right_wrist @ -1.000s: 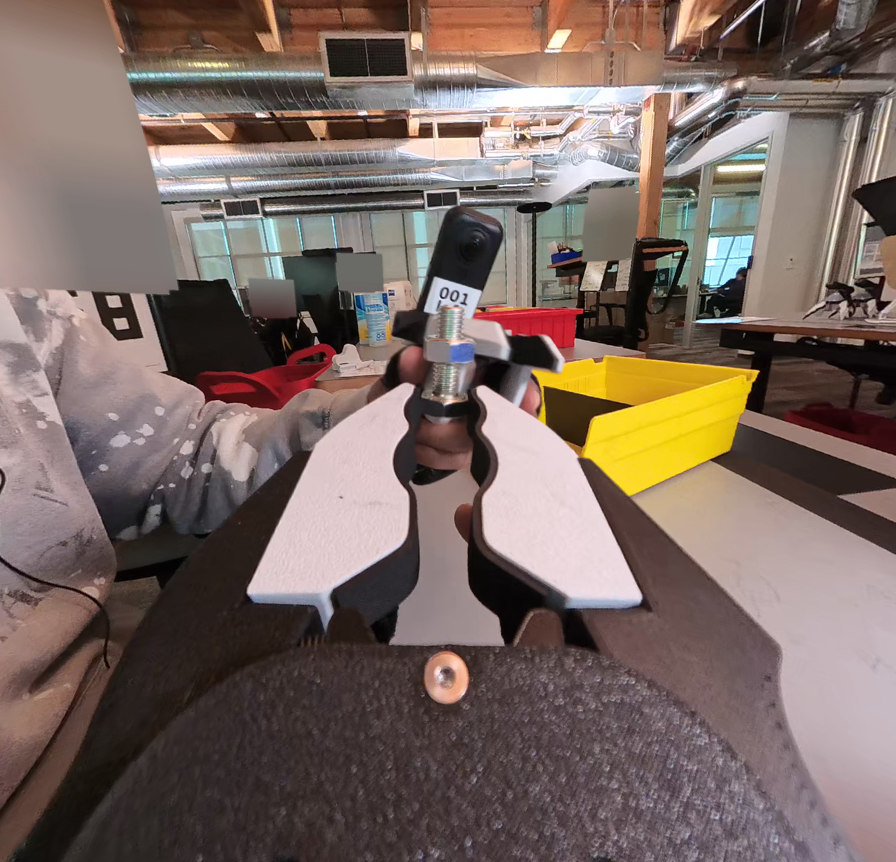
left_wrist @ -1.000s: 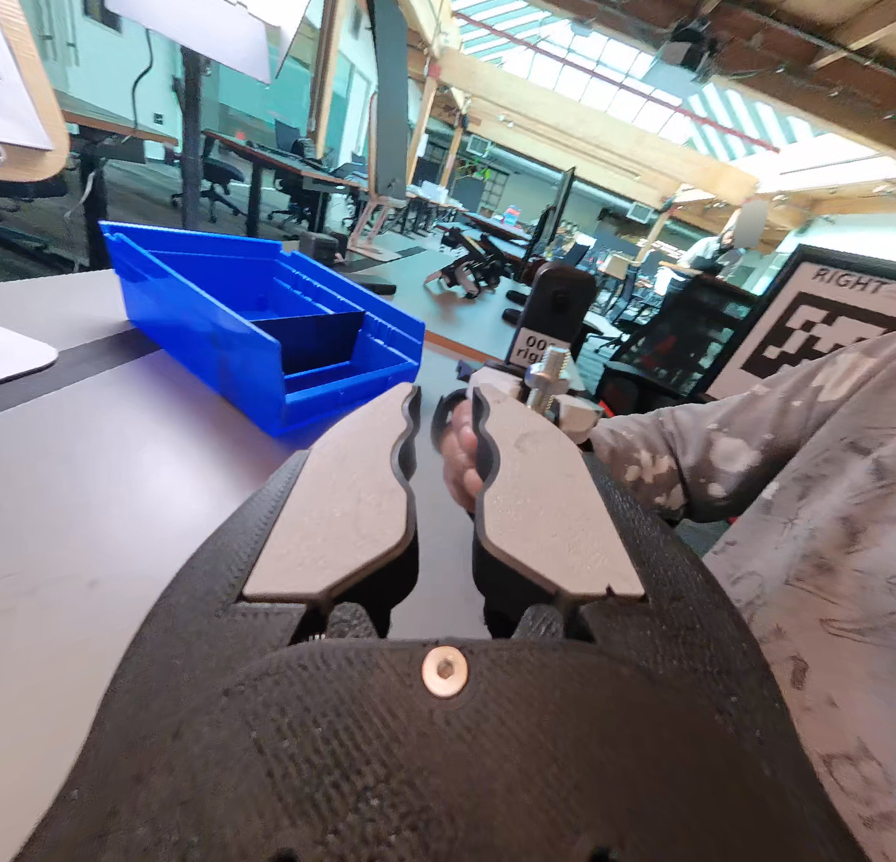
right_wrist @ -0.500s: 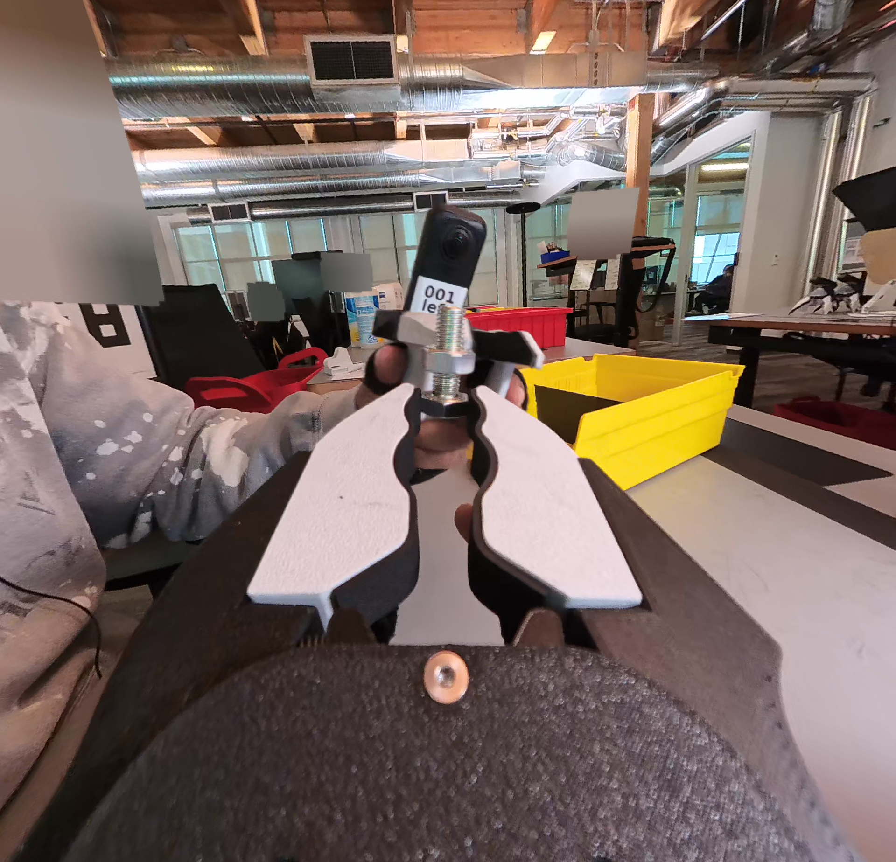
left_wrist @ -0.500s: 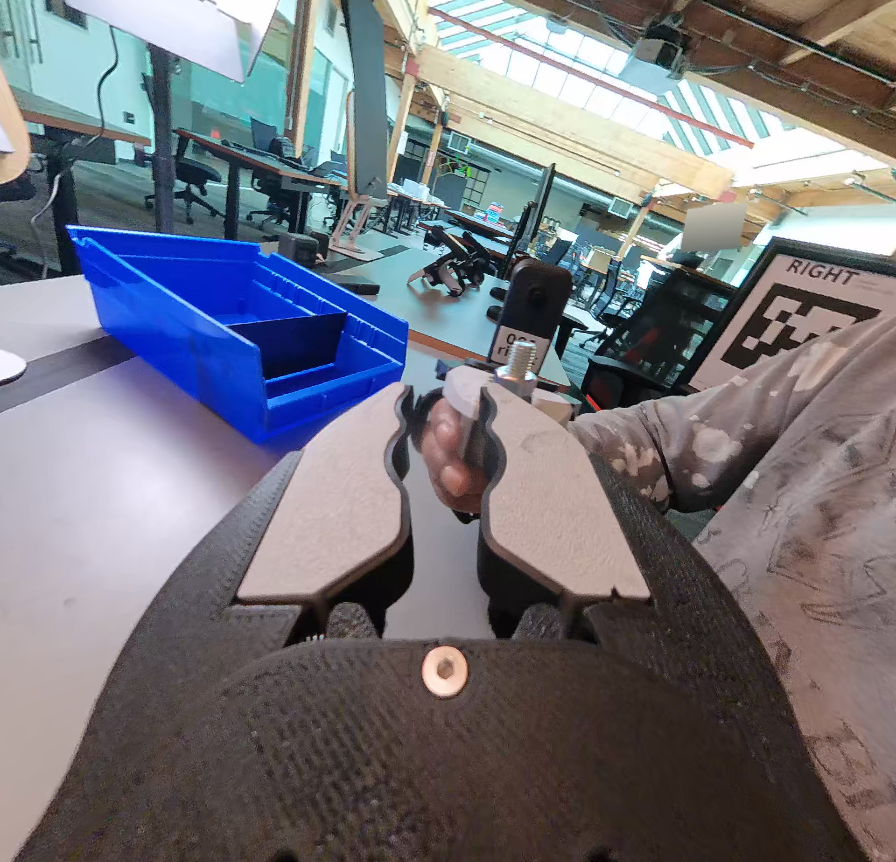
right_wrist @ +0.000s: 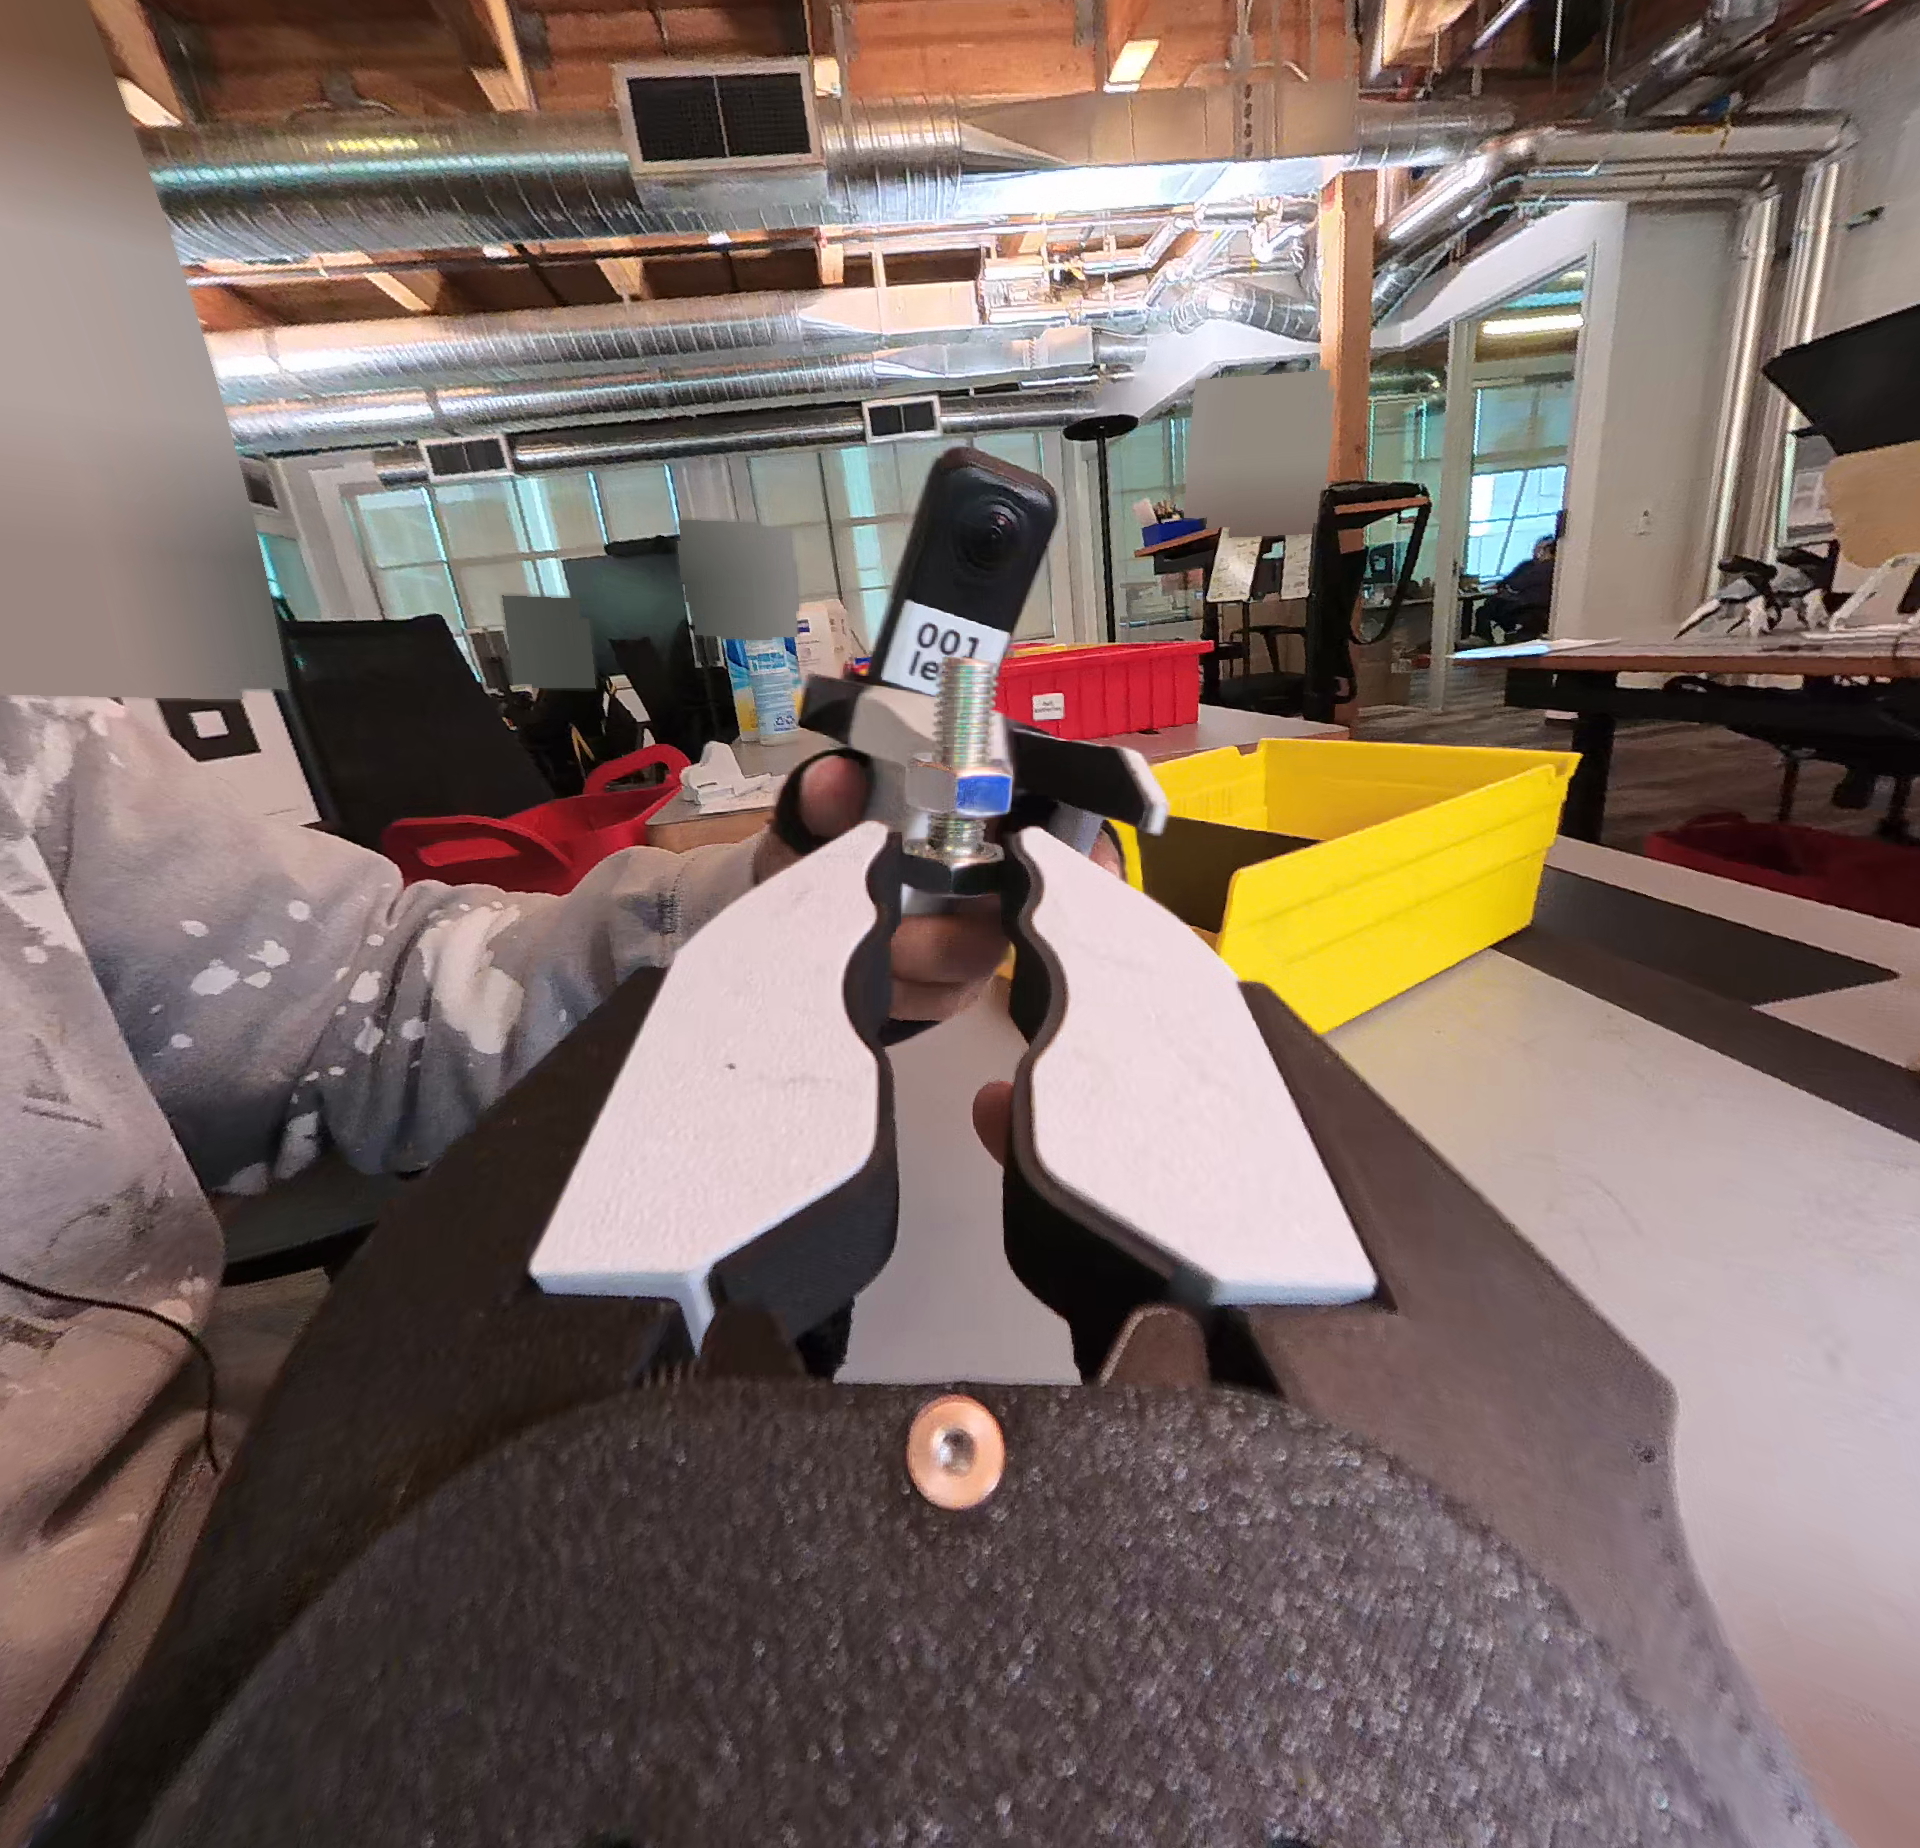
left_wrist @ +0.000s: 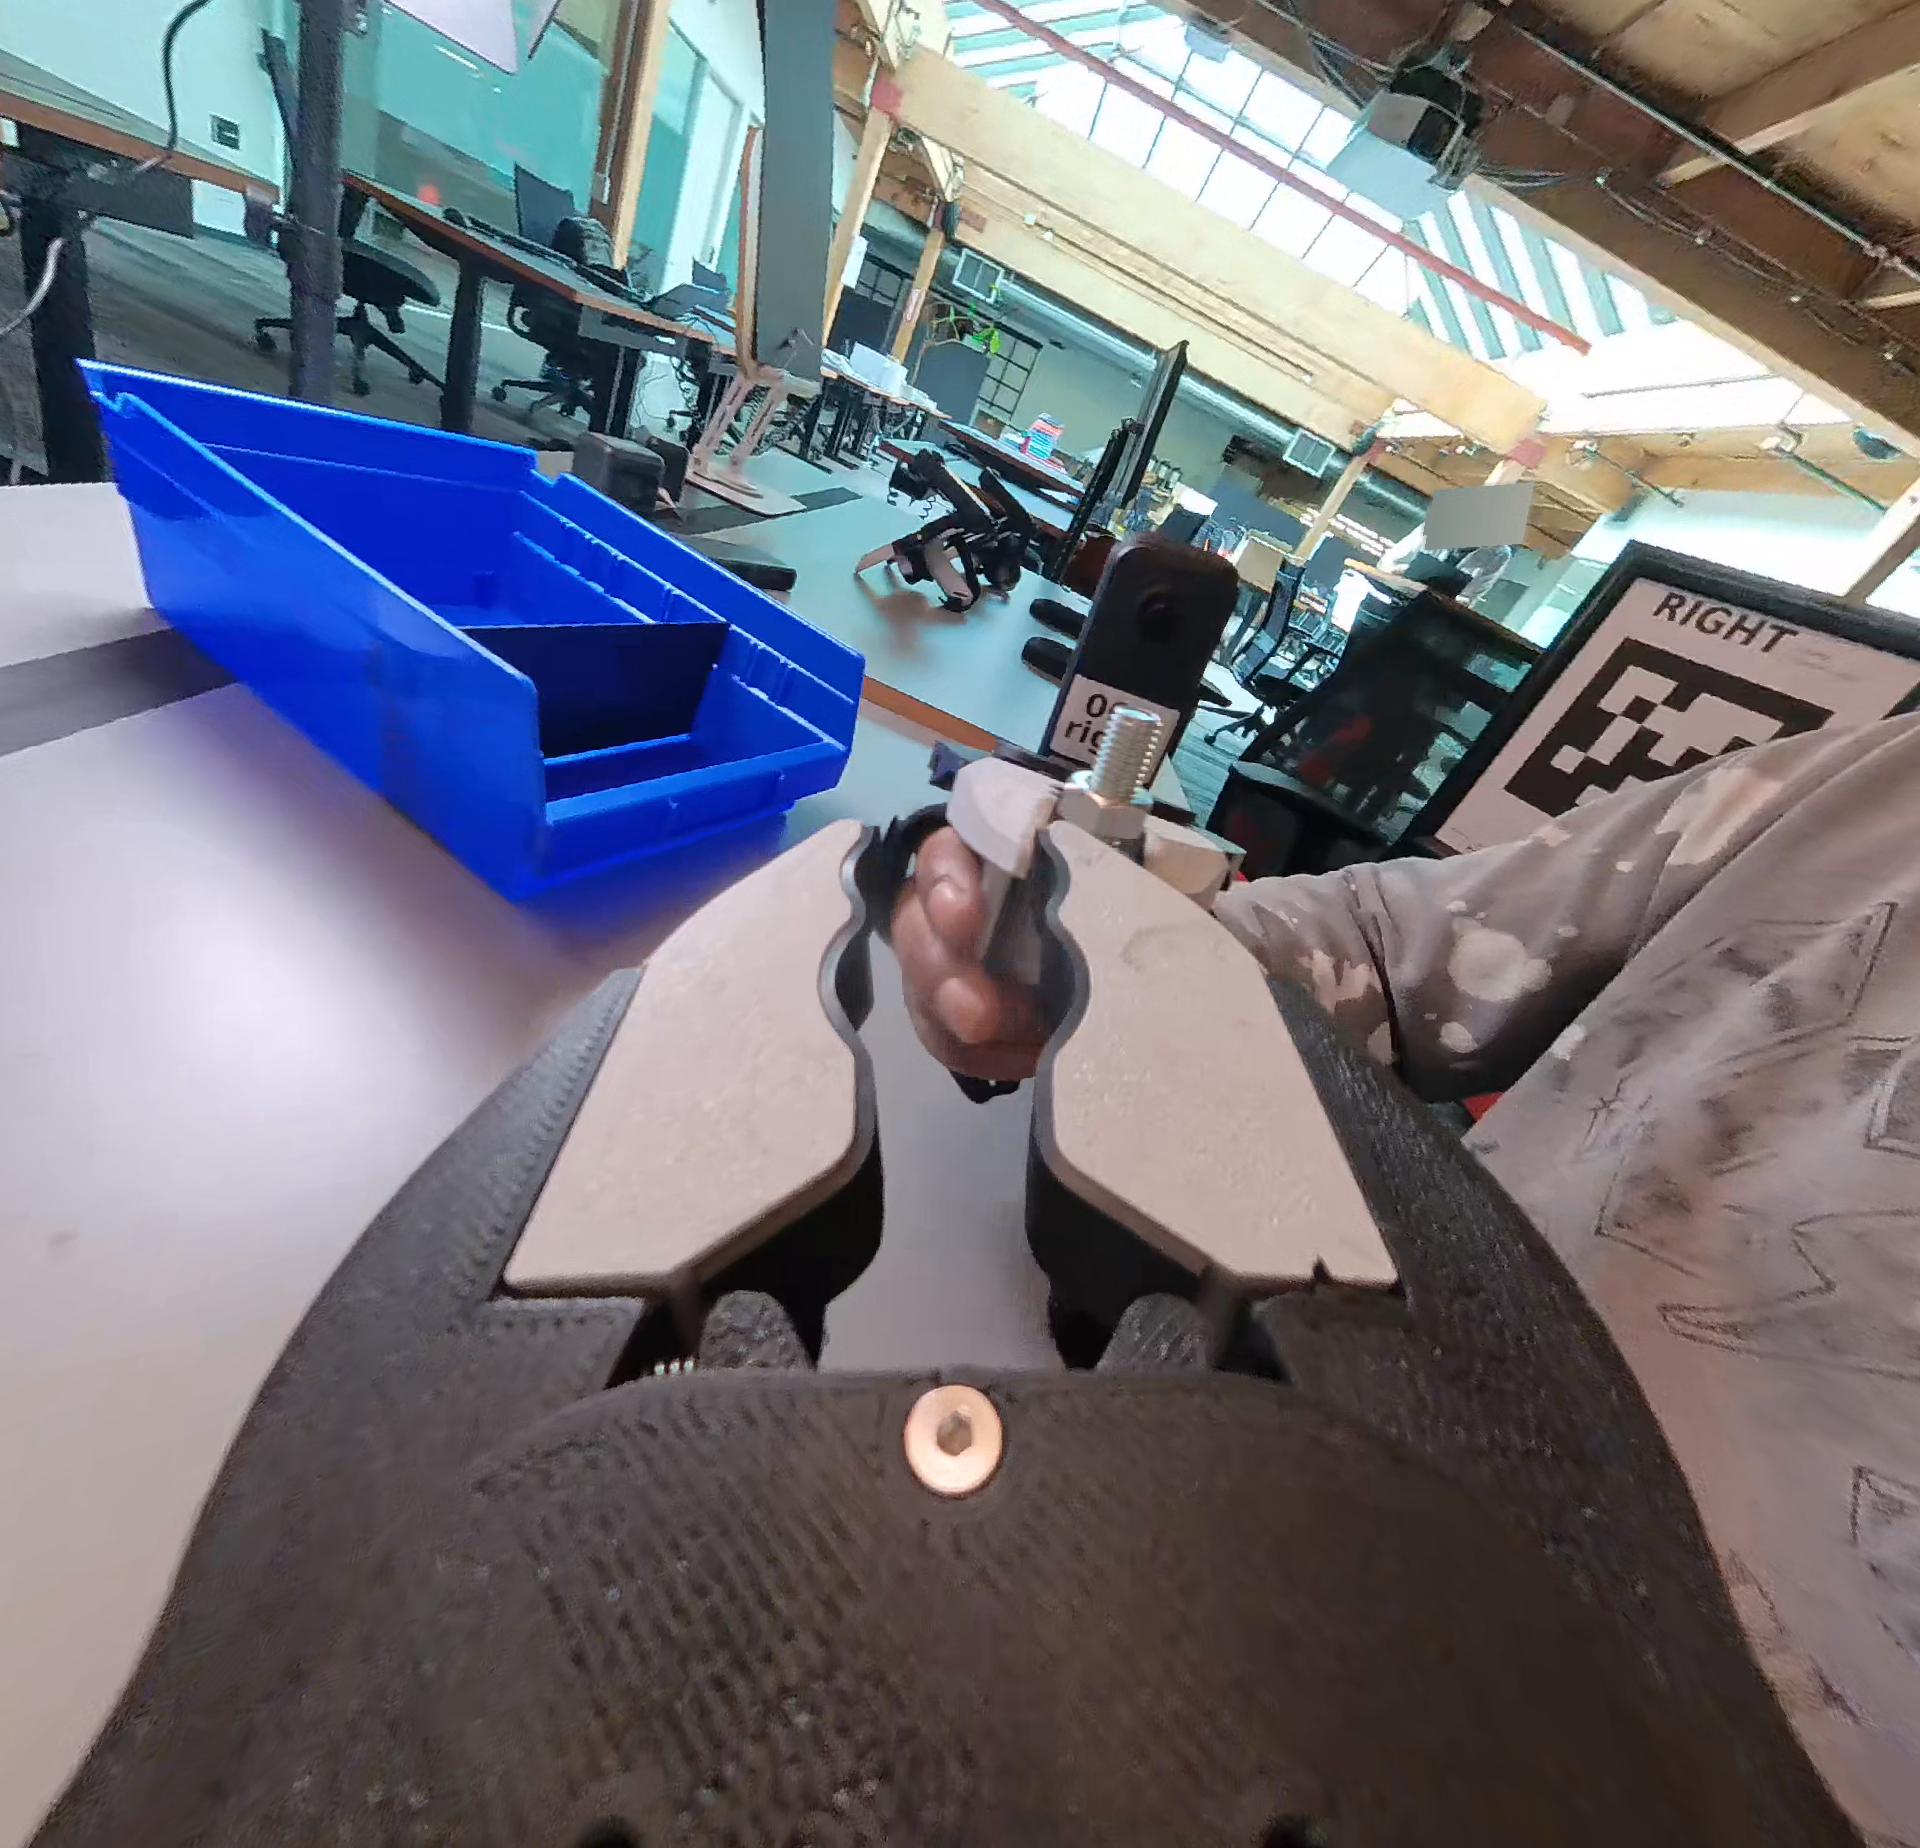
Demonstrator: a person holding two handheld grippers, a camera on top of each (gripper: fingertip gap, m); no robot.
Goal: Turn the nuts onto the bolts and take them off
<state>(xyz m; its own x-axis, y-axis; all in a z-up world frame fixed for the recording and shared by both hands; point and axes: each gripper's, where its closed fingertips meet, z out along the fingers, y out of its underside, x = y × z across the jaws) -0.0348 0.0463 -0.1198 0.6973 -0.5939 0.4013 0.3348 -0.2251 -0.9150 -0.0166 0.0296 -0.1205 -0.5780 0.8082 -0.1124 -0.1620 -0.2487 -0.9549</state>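
Observation:
A silver bolt (right_wrist: 966, 707) stands upright with a hex nut (right_wrist: 961, 790) on its thread. My right gripper (right_wrist: 951, 863) is shut on the bolt's head and holds it above the table. The left gripper's fingers (right_wrist: 1096, 775) show beyond it, either side of the nut. In the left wrist view my left gripper (left_wrist: 956, 842) is open and empty. The bolt (left_wrist: 1130, 744) and nut (left_wrist: 1107, 796) sit just past its right fingertip, held in the right gripper's fingers (left_wrist: 992, 811).
A blue bin (left_wrist: 416, 635) stands on the grey table (left_wrist: 208, 1019) to the left. A yellow bin (right_wrist: 1351, 863) stands on the table (right_wrist: 1610, 1175) to the right, with a red bin (right_wrist: 1101, 686) behind. The person's grey sleeve (left_wrist: 1558, 967) is close by. Less than 4 cm separates the two grippers' tips.
My left gripper's fingers have spread a little wider. The right gripper still holds the bolt. Both grippers have shifted slightly.

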